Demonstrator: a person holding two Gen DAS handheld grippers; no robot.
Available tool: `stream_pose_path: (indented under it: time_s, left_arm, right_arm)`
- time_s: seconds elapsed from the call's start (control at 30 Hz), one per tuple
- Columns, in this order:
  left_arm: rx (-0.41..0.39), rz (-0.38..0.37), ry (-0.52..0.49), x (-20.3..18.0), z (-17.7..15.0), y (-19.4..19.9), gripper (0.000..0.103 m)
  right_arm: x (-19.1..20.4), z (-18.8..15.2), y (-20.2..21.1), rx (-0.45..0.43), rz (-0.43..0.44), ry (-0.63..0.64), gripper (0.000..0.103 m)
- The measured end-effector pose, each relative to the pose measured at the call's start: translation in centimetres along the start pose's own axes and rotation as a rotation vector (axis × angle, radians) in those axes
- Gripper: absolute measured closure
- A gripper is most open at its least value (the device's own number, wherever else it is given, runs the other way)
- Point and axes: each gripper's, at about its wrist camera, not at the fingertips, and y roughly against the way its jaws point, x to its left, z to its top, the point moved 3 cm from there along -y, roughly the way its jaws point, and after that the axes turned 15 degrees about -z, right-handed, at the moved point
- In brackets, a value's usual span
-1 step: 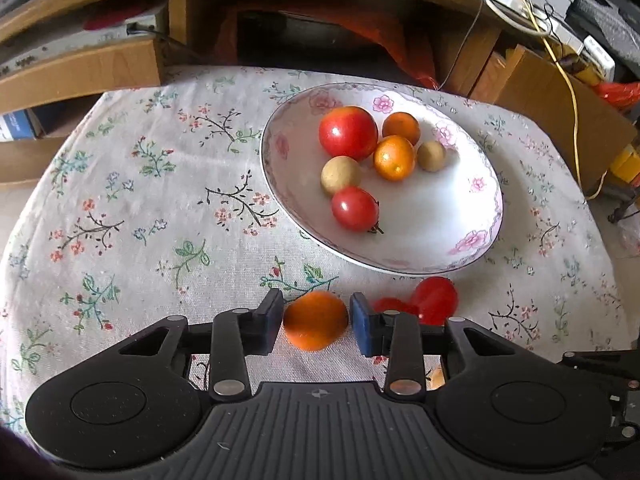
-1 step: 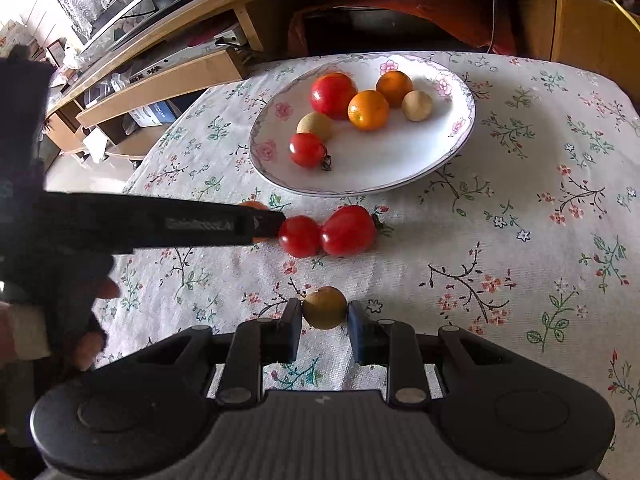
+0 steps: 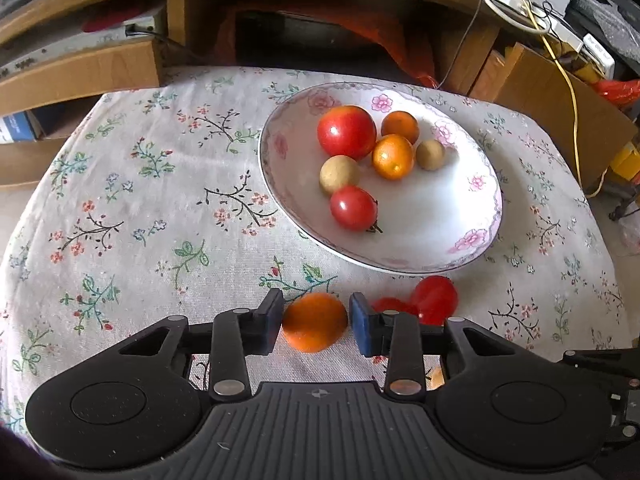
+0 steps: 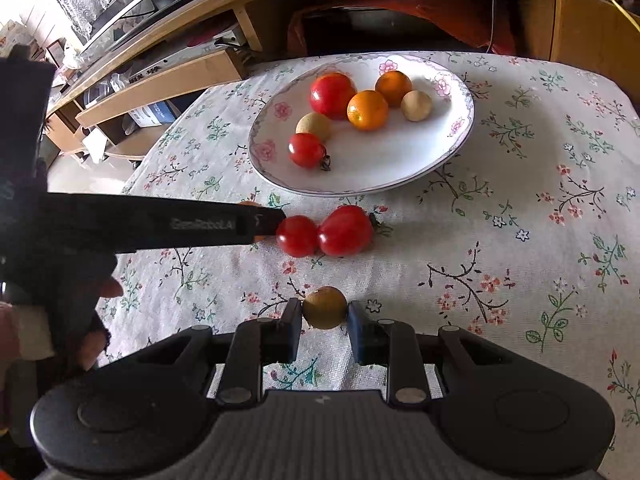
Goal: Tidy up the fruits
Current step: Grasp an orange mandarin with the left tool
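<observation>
A white floral plate point(image 3: 472, 236) point(image 4: 456, 148) holds several fruits: red tomatoes, oranges and tan round fruits. My left gripper point(image 3: 316, 322) straddles an orange point(image 3: 314, 322) on the tablecloth; the left pad touches it, a small gap shows at the right pad. Two red tomatoes point(image 3: 434, 300) point(image 4: 344, 230) lie just right of it, in front of the plate. My right gripper point(image 4: 324, 314) is shut on a small tan-green fruit point(image 4: 324, 307) near the table's front. The left gripper point(image 4: 264, 220) shows from the side in the right wrist view, hiding most of the orange.
A floral tablecloth point(image 3: 140, 208) covers the round table. A wooden shelf unit point(image 3: 80, 76) with boxes and cables stands behind it. A gloved hand point(image 4: 76, 300) holds the left gripper at the left.
</observation>
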Motion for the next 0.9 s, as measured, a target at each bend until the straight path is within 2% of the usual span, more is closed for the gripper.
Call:
stream_pose_path:
  time_s: [0.57,0.7,0.73,0.9]
  left_arm:
    - [0.054,-0.008,-0.019,1.8,-4.7,-4.3,0.061]
    - [0.055,-0.019,-0.029,1.1,-5.4,-4.9,0.061]
    - [0.011,-0.023,-0.045,0.9,-5.4,-5.0,0.061]
    - [0.016,-0.033,-0.057,0.9,-6.5,-5.3,0.061]
  right_arm:
    - [-1.4,-1.4,1.5,0.001,-0.082,0.005,0.078]
    - [-1.4,-2.2,2.1,0.007,-0.094,0.022,0.078]
    - [-1.3,-2.4,2.2,0.009,-0.097,0.025,0.078]
    - [-1.3,-3.3,2.6,0.018,-0.105,0.037,0.078]
